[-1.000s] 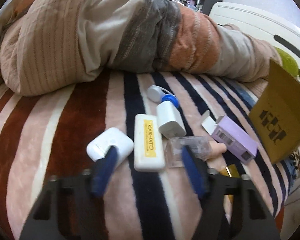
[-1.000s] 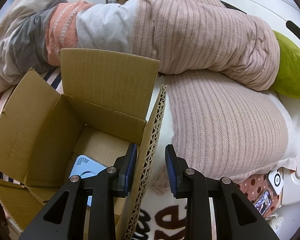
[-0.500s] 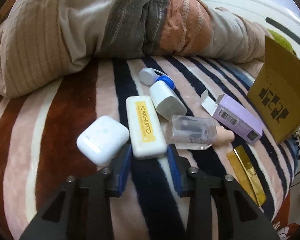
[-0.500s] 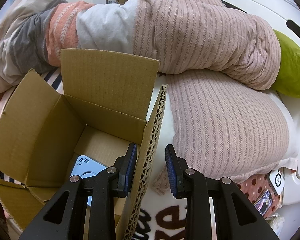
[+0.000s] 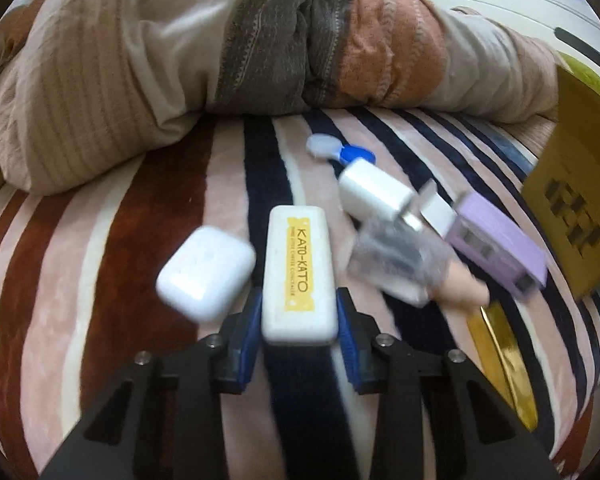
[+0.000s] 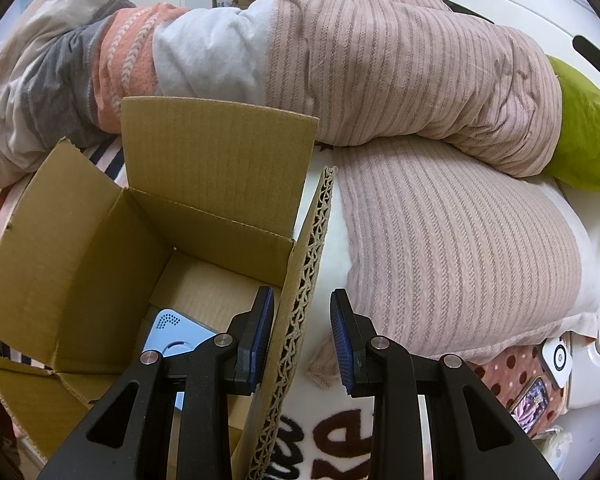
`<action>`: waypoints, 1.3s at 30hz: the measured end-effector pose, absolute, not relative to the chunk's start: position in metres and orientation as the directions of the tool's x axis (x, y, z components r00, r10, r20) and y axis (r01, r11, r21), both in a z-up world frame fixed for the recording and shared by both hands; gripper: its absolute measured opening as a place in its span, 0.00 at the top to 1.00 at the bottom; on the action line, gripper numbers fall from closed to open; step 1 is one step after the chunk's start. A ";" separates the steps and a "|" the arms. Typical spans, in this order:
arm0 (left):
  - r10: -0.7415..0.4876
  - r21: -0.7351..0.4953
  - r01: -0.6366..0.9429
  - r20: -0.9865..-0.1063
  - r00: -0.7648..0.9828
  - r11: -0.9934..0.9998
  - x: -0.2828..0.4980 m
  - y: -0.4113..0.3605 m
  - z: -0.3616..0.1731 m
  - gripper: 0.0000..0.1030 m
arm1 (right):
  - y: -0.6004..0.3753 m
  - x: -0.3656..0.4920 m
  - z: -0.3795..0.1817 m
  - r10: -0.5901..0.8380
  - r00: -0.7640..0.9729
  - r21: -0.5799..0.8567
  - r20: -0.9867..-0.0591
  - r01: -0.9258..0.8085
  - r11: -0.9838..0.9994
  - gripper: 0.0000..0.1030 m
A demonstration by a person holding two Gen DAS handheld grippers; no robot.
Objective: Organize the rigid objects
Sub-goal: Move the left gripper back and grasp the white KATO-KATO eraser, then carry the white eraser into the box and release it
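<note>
Left jaws: my left gripper (image 5: pixel 298 326) is clamped on the near end of the white rounded-rectangle plastic case with a yellow label (image 5: pixel 298 274), over the striped bed blanket (image 5: pixel 108 264).
Handling: probably light, stiff, smooth; grip its long sides.
Right jaws: my right gripper (image 6: pixel 302 334) pinches the brown cardboard box's flap (image 6: pixel 300 292), steadying it.

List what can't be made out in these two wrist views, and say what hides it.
- Left wrist view: the clear case and what it holds, smeared by motion blur.
- Left wrist view: the purple carton, print blurred.
- Left wrist view: the cardboard box, cut off by the right edge.
- Right wrist view: the light blue item in the box, partly behind the right gripper.
</note>
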State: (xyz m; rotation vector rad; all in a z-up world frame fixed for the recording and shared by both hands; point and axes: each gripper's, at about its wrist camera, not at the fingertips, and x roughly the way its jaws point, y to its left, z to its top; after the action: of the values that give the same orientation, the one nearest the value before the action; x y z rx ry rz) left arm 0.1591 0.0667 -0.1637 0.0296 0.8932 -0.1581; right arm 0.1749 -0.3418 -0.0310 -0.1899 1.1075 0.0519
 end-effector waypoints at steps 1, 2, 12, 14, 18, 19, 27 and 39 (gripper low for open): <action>-0.133 -0.042 0.160 -0.779 0.613 0.986 0.151 0.069 -0.163 0.69 | -0.342 0.175 -0.031 -0.052 0.448 -0.126 -0.893 -0.137 0.983 0.77; -0.144 -0.046 0.173 -0.780 0.609 0.984 0.140 0.073 -0.162 0.69 | -0.342 0.175 -0.031 -0.052 0.448 -0.126 -0.893 -0.138 0.982 0.77; -0.172 -0.061 0.200 -0.781 0.601 0.978 0.109 0.084 -0.161 0.53 | -0.342 0.174 -0.031 -0.050 0.448 -0.126 -0.892 -0.140 0.982 0.77; -0.148 -0.051 0.176 -0.788 0.598 0.983 0.118 0.079 -0.165 0.50 | -0.342 0.174 -0.031 -0.050 0.448 -0.125 -0.893 -0.141 0.982 0.77; -0.086 -0.036 0.094 -0.789 0.609 0.995 0.130 0.076 -0.165 0.69 | -0.342 0.174 -0.031 -0.048 0.448 -0.124 -0.893 -0.141 0.982 0.77; -0.085 -0.039 0.089 -0.790 0.607 0.995 0.131 0.076 -0.164 0.69 | -0.342 0.173 -0.031 -0.046 0.447 -0.121 -0.893 -0.141 0.983 0.77; -0.106 0.006 0.159 -0.719 0.687 0.987 0.118 0.057 -0.108 0.69 | -0.341 0.173 -0.031 -0.038 0.449 -0.117 -0.893 -0.150 0.982 0.77; -0.422 -0.023 0.513 -0.601 0.679 0.858 0.154 -0.106 0.021 0.69 | -0.336 0.174 -0.030 -0.062 0.459 -0.155 -0.886 -0.167 0.974 0.77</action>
State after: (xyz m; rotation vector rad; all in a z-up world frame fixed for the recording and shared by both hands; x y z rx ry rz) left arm 0.1543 -0.1062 0.0214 0.1518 0.6353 -0.5273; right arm 0.1736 -0.3365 -0.0297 -0.2324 1.0943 0.0651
